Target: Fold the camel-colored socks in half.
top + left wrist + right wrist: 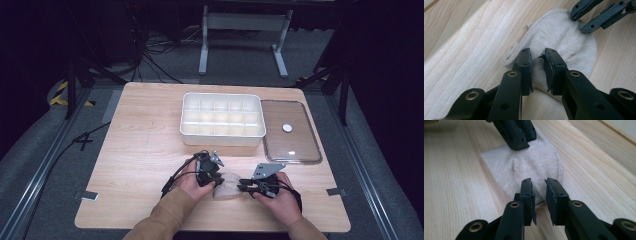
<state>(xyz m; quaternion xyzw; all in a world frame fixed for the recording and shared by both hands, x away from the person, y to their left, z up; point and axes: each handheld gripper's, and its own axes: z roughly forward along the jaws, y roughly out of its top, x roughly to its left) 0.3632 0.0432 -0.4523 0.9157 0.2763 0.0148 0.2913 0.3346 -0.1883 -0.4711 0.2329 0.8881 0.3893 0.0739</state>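
Beige sock [227, 186], low centre of the high view, flat on the table [145, 150]. Left gripper [537, 58] and right gripper [539, 185] over opposite ends, jaws slightly apart, pinching nothing. Not yet gripped; compartment box [221, 119] upper centre bare.

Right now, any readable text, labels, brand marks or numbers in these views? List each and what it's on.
None readable.
Beige sock: plain knit, no print or tag.
White divided box: no label visible.
Clear lid: just a blank white round knob, no text.
Left tongs and right tongs: black, no markings.
Yellow-black floor tape: stripes, no words.
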